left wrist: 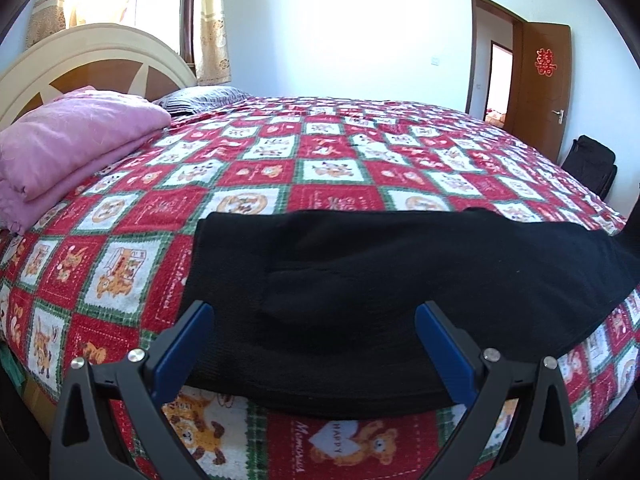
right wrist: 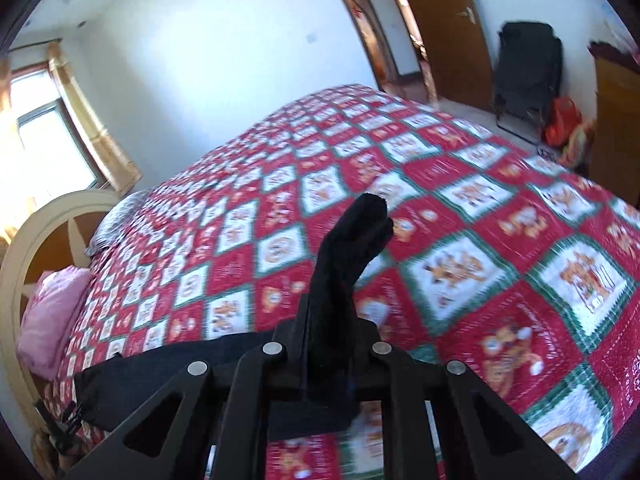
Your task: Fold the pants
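In the right wrist view the right gripper (right wrist: 332,344) sits at the lower middle of the frame with its jaws drawn close together and clamped on a bunched end of the black pants (right wrist: 352,240); the pinched cloth stands up out of the jaws toward the centre of the picture, while the rest of the garment trails off to the lower left, lying flat on the patchwork bedspread (right wrist: 500,248). That view is blurred, so the cloth's edges are hard to read. In the left wrist view the left gripper (left wrist: 314,344) fills the bottom of the frame with its two blue fingers (left wrist: 184,344) spread wide apart, one on either side of the pants (left wrist: 360,280), pressing on nothing; whether they touch the cloth I cannot tell. From this gripper the garment lies straight ahead and runs across the frame, its long axis going from middle left to the right edge, near the bed's lower rim. So the right hand has one end and the left is poised over the other; the fold, as I judge it, turns on carrying the held end along that long axis toward the left gripper's side. Counted: one pair of pants, two grippers, one folded pink blanket (left wrist: 72,140) at the upper left by the headboard (left wrist: 80,52), one grey pillow (left wrist: 200,98) beside it, one open brown door (left wrist: 544,80) at the upper right.
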`<state>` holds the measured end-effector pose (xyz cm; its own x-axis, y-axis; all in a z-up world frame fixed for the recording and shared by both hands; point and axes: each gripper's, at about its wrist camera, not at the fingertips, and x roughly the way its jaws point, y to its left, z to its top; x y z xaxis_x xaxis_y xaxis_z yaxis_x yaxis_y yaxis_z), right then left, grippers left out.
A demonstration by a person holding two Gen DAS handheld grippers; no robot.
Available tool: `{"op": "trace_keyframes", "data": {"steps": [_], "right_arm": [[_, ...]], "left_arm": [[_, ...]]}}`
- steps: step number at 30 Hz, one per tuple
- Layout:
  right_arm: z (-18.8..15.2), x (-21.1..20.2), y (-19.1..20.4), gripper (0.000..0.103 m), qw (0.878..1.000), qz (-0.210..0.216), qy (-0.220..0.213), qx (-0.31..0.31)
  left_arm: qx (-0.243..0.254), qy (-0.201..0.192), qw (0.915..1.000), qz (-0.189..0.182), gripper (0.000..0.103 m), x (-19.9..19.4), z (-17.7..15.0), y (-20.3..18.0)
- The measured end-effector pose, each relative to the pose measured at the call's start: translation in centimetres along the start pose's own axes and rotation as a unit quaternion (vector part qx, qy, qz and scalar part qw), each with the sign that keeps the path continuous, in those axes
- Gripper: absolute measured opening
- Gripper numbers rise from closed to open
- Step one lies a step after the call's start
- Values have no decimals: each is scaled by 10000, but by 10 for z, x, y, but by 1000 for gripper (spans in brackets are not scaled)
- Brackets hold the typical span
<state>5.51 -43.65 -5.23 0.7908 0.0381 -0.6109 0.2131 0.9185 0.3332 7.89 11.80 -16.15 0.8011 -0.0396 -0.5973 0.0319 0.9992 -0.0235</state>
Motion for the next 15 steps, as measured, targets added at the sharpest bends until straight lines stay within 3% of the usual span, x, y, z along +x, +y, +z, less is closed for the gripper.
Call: {"op": "trace_keyframes", "data": {"steps": [15], "right_arm": [[-32, 24, 135, 13, 9914, 541, 269, -1157]], "left_arm": [[52, -70, 9992, -385, 103, -9, 4, -15]]}}
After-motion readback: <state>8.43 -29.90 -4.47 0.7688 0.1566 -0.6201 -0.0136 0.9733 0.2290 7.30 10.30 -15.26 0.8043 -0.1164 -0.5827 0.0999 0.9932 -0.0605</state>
